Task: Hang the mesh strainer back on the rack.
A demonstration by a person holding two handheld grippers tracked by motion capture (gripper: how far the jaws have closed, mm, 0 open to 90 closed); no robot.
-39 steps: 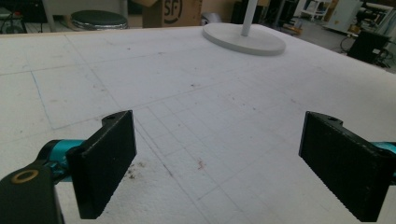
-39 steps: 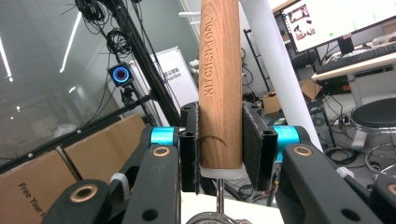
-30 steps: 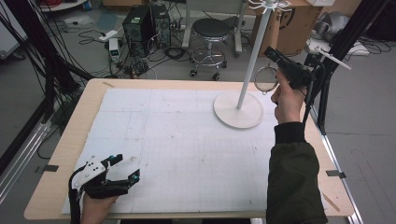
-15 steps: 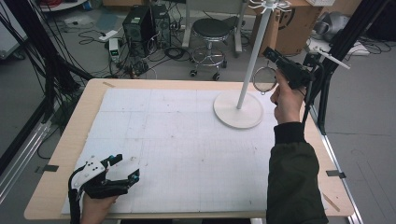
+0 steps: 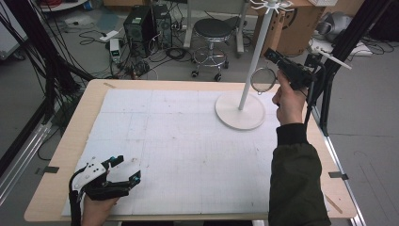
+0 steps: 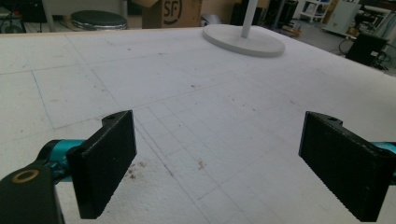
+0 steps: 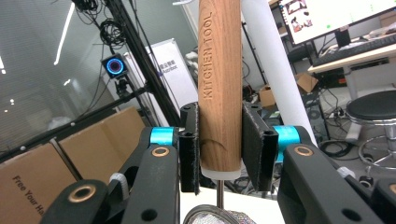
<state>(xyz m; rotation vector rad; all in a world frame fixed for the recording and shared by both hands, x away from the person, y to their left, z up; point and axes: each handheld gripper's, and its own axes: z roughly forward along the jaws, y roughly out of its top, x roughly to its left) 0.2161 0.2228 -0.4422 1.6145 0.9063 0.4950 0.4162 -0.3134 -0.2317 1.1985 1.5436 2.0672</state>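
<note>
- While the right gripper (image 5: pixel 281 63) was held up high by the white pole (image 5: pixel 252 56), its jaws were pressed tight on both sides of a wooden handle (image 7: pixel 219 88).
- That handle had the words "KITCHEN TOOL" cut into the wood, and it stood straight up between the jaws in the right gripper view.
- A thin metal stem came out of the bottom of the handle and went down to a small round mesh strainer (image 5: pixel 263 79).
- From the high view, the strainer hung in the air just beside the pole, above the stand's round white base (image 5: pixel 233 115).
- I could not tell if the strainer touched the pole.
- The pole went up to a ring of little white hooks (image 5: pixel 270 5) at the top.
- The stand's base sat on the white grid mat (image 5: pixel 188 141), toward the far right part of the wooden table (image 5: pixel 70 141).
- The person's right arm, in a dark green sleeve (image 5: pixel 296 183), reached up from the bottom of the high view.
- The left gripper (image 5: pixel 123 170) lay low over the mat at the near left corner, well apart from the stand.
- Its jaws stood wide apart, with nothing between them but the mat.
- A round black stool (image 5: pixel 214 29) stood on the floor behind the table.
</note>
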